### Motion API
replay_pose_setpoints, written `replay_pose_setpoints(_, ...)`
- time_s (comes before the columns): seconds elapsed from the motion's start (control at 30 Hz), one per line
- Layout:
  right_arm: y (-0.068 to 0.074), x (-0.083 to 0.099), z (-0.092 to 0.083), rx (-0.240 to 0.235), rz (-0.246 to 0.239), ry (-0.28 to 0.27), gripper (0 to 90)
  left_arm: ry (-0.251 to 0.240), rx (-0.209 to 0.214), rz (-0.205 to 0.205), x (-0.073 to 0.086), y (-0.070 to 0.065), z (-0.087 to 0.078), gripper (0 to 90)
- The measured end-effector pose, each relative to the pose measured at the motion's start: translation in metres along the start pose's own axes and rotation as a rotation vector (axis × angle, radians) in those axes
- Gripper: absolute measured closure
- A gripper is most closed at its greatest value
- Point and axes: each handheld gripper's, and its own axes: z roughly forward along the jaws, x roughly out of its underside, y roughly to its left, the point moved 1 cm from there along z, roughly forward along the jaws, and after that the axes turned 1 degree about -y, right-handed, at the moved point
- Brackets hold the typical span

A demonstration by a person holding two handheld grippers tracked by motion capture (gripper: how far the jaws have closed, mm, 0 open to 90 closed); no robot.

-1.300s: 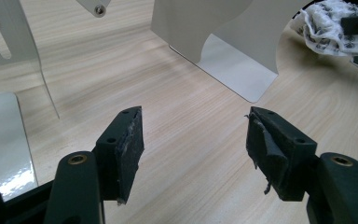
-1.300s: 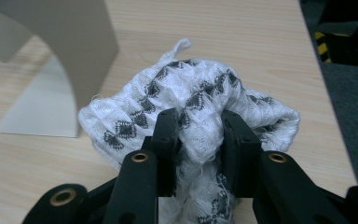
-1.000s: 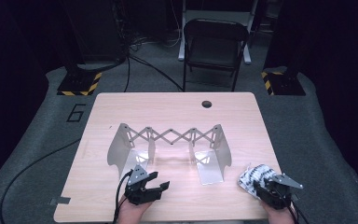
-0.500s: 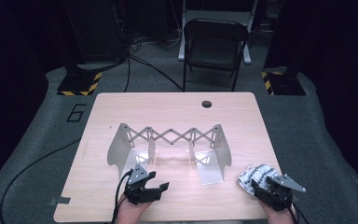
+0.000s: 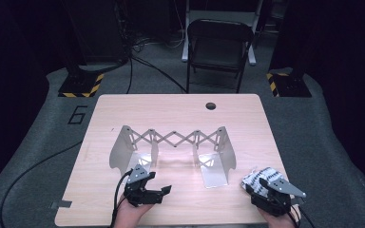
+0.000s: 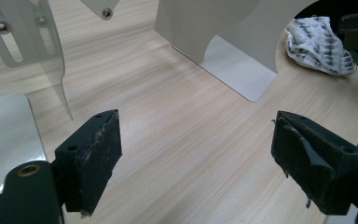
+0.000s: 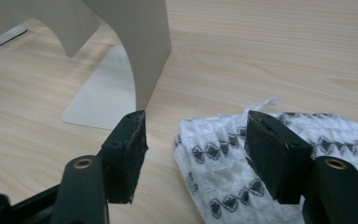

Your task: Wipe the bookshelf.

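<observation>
My right gripper (image 7: 191, 158) has just been opening and now sits wide over the patterned cloth (image 7: 223, 186), released at the table's (image 5: 180, 114) near right corner beside the expandable rack (image 5: 171, 147). Left gripper (image 6: 196, 154) spread wide too, empty. Cloth's free to regrasp.

Cloth (image 5: 261, 180) at bench (image 5: 180, 114) near-right corner half hidden behind right tongs (image 5: 266, 186); both forearms cut off by frame bottom.

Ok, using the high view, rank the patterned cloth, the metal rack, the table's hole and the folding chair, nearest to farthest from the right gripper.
1. Patterned cloth, lying just beneath the right gripper.
2. Metal rack, at the table's middle.
3. Hole, near the table's far edge.
4. Folding chair, on the floor beyond the table.
</observation>
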Motion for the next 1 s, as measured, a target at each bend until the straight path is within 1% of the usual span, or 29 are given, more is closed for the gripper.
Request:
replay_pose_setpoints(0.03, 0.001, 0.0, 0.0, -0.004, -0.016, -0.002, 34.9, 0.005, -0.003, 0.033, -0.001, 0.003, -0.001, 15.6)
replay_pose_setpoints(0.07, 0.001, 0.0, 0.0, -0.009, -0.037, -0.005, 35.4, 0.003, -0.006, 0.006, -0.001, 0.001, -0.001, 15.7)
replay_pose_setpoints(0.1, 0.002, 0.0, 0.0, -0.015, -0.046, -0.002, 36.3, 0.005, -0.01, 0.003, -0.001, 0.002, -0.002, 15.7)
replay_pose_setpoints(0.13, 0.002, -0.001, 0.0, -0.023, -0.045, -0.002, 36.7, 0.007, -0.017, 0.011, -0.002, 0.003, -0.003, 15.9)
replay_pose_setpoints(0.17, 0.002, -0.003, -0.002, -0.032, -0.035, 0.009, 36.8, 0.009, -0.01, 0.0, -0.002, 0.004, -0.004, 15.9)
replay_pose_setpoints(0.2, 0.003, -0.005, -0.003, -0.052, -0.011, 0.013, 35.7, 0.009, -0.01, -0.004, -0.002, 0.004, -0.006, 15.7)
replay_pose_setpoints(0.23, 0.003, -0.007, -0.005, -0.065, -0.011, 0.011, 34.6, 0.006, -0.013, -0.01, -0.003, 0.004, -0.007, 15.9)
replay_pose_setpoints(0.27, 0.003, -0.009, -0.006, -0.074, -0.013, 0.011, 33.8, 0.009, -0.024, -0.006, -0.004, 0.006, -0.01, 16.9)
replay_pose_setpoints(0.3, 0.003, -0.013, -0.008, -0.086, -0.018, 0.01, 31.3, 0.011, -0.03, -0.011, -0.005, 0.007, -0.012, 18.8)
replay_pose_setpoints(0.33, 0.003, -0.015, -0.009, -0.096, -0.015, 0.008, 29.3, 0.008, -0.035, -0.005, -0.006, 0.008, -0.014, 19.8)
replay_pose_setpoints(0.4, 0.005, -0.022, -0.011, -0.126, -0.024, 0.002, 25.9, -0.013, -0.054, -0.01, -0.009, 0.01, -0.02, 23.2)
replay_pose_setpoints(0.43, 0.006, -0.025, -0.012, -0.146, -0.034, 0.0, 23.9, -0.017, -0.061, -0.007, -0.01, 0.011, -0.022, 24.9)
replay_pose_setpoints(0.53, 0.01, -0.032, -0.012, -0.153, -0.04, -0.017, 21.5, -0.02, -0.104, 0.026, -0.015, 0.015, -0.029, 28.6)
replay_pose_setpoints(0.6, 0.014, -0.036, -0.012, -0.166, -0.044, -0.035, 26.0, -0.018, -0.125, 0.045, -0.019, 0.019, -0.033, 31.4)
replay_pose_setpoints(0.63, 0.016, -0.038, -0.012, -0.165, -0.06, -0.044, 29.2, -0.018, -0.131, 0.047, -0.021, 0.021, -0.035, 33.0)
replay_pose_setpoints(0.67, 0.018, -0.039, -0.013, -0.16, -0.079, -0.046, 31.5, -0.029, -0.143, 0.045, -0.024, 0.023, -0.036, 34.1)
replay_pose_setpoints(0.7, 0.021, -0.041, -0.012, -0.157, -0.099, -0.047, 34.9, -0.037, -0.149, 0.034, -0.025, 0.024, -0.036, 35.3)
replay_pose_setpoints(0.73, 0.023, -0.042, -0.012, -0.155, -0.116, -0.039, 37.2, -0.024, -0.15, 0.032, -0.028, 0.026, -0.037, 36.8)
replay_pose_setpoints(0.8, 0.026, -0.044, -0.01, -0.163, -0.137, -0.038, 39.1, -0.039, -0.163, 0.021, -0.033, 0.027, -0.037, 38.9)
replay_pose_setpoints(0.83, 0.026, -0.045, -0.01, -0.169, -0.136, -0.031, 39.4, -0.047, -0.173, 0.029, -0.036, 0.028, -0.036, 39.5)
replay_pose_setpoints(0.87, 0.028, -0.047, -0.009, -0.172, -0.127, -0.039, 39.4, -0.051, -0.171, 0.033, -0.039, 0.028, -0.036, 40.4)
replay_pose_setpoints(0.9, 0.027, -0.049, -0.01, -0.184, -0.132, -0.04, 39.4, -0.059, -0.177, 0.035, -0.043, 0.028, -0.035, 41.2)
replay_pose_setpoints(0.93, 0.028, -0.05, -0.01, -0.185, -0.119, -0.049, 39.3, -0.061, -0.184, 0.039, -0.046, 0.029, -0.034, 42.5)
replay_pose_setpoints(0.97, 0.027, -0.052, -0.01, -0.193, -0.115, -0.057, 39.4, -0.072, -0.193, 0.029, -0.05, 0.03, -0.031, 43.3)
replay_pose_setpoints(1.0, 0.028, -0.055, -0.011, -0.202, -0.112, -0.065, 39.3, -0.068, -0.193, 0.022, -0.052, 0.031, -0.029, 44.0)
